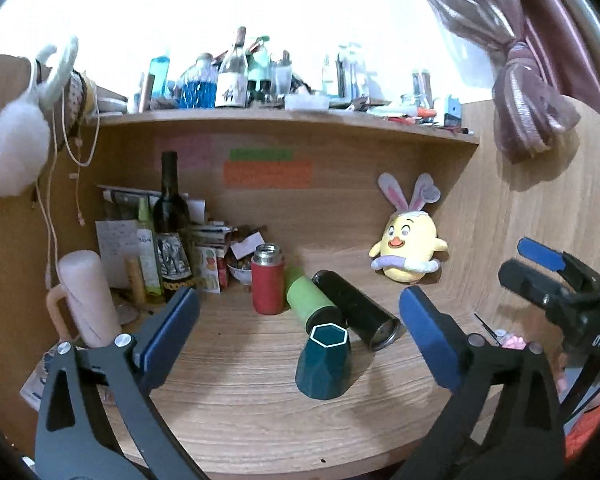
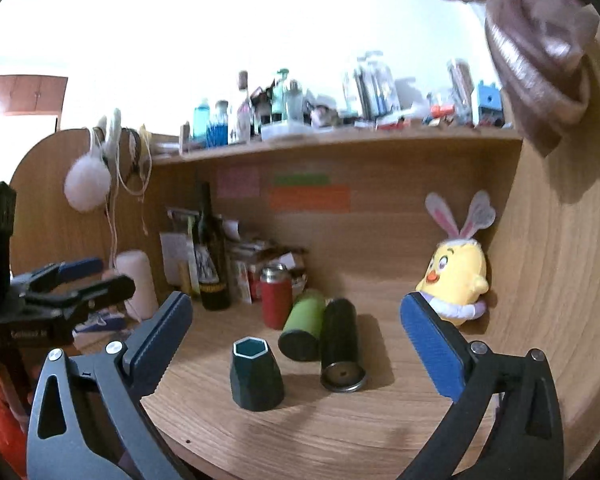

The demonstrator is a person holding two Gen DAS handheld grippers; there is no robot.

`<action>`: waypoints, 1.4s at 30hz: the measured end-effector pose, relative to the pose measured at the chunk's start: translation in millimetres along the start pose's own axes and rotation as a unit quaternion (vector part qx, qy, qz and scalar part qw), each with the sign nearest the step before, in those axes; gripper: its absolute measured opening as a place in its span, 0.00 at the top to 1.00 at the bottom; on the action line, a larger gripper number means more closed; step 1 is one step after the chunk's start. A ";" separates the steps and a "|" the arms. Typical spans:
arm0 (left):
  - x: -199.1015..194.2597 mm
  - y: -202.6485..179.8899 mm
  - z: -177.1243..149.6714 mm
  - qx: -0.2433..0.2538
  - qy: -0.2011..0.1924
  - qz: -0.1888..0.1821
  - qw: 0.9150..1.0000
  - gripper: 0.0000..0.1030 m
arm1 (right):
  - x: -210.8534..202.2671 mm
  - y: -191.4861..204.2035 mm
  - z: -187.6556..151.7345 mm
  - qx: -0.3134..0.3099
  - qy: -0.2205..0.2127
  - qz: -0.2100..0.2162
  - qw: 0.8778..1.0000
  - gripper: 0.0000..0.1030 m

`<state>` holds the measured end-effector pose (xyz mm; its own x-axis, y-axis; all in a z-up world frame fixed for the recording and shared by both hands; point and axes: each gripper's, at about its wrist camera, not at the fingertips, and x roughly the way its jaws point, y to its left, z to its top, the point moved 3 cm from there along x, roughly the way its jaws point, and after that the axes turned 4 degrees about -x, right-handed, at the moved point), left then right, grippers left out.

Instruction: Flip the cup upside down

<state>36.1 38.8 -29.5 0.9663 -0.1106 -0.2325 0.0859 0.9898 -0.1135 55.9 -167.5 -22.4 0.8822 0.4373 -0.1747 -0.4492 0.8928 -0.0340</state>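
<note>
A dark teal faceted cup (image 1: 324, 362) stands on the wooden desk (image 1: 240, 420), its white-edged hexagonal end facing up; it also shows in the right wrist view (image 2: 255, 374). My left gripper (image 1: 300, 320) is open and empty, its blue pads either side of the cup, held short of it. My right gripper (image 2: 296, 320) is open and empty, with the cup in front of it, slightly left of centre. The right gripper also shows at the right edge of the left wrist view (image 1: 548, 272), and the left gripper at the left of the right wrist view (image 2: 80, 276).
Behind the cup lie a green flask (image 1: 312, 300) and a black flask (image 1: 358, 308); a red flask (image 1: 267, 280) stands upright. A wine bottle (image 1: 172, 232) and clutter sit at back left, a yellow chick plush (image 1: 408, 248) at back right, and a loaded shelf (image 1: 280, 118) above.
</note>
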 end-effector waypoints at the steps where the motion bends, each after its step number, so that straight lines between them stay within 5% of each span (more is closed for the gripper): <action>1: -5.3 -2.8 -0.1 0.003 -0.005 0.005 1.000 0.00 | -3.4 0.7 1.7 0.001 -0.003 0.000 1.000 0.00; 42: -6.4 -12.8 -12.1 0.010 0.010 0.018 1.000 0.00 | -1.7 11.4 -6.3 -0.002 0.007 0.016 1.000 0.00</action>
<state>25.8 25.8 -38.3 0.9640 -0.0765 -0.2546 0.0565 0.9948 -0.0849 48.4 -158.8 -28.7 0.8652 0.4640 -0.1900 -0.4779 0.8778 -0.0325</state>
